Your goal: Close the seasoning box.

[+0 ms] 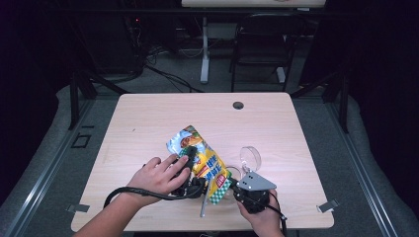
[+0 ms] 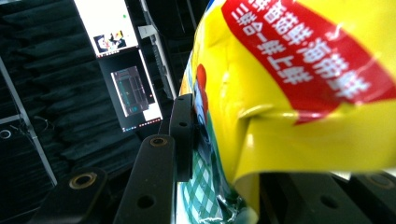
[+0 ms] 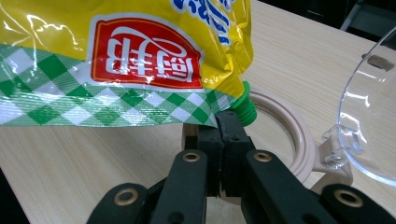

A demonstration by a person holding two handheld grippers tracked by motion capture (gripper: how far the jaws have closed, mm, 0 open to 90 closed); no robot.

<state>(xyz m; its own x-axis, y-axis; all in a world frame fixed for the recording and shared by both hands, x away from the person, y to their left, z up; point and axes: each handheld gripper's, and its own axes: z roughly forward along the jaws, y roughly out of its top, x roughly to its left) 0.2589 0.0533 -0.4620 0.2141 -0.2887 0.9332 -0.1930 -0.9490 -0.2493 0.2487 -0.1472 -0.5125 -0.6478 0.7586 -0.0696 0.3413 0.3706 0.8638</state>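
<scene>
Yellow glossy snack bag (image 1: 200, 157) with green-checked edge: left gripper (image 1: 190, 170) clamps its middle, right gripper (image 3: 219, 128) pinches near-right corner; pull apart steadily, avoiding clear lid (image 1: 250, 157).

wooden table (image 1: 148, 118); beige ring (image 3: 299, 135) lies on it.

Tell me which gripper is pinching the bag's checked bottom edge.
The right gripper: its jaws are shut on the green-checked seam corner of the snack bag. The left gripper instead clamps the bag's yellow middle, farther up.
</scene>
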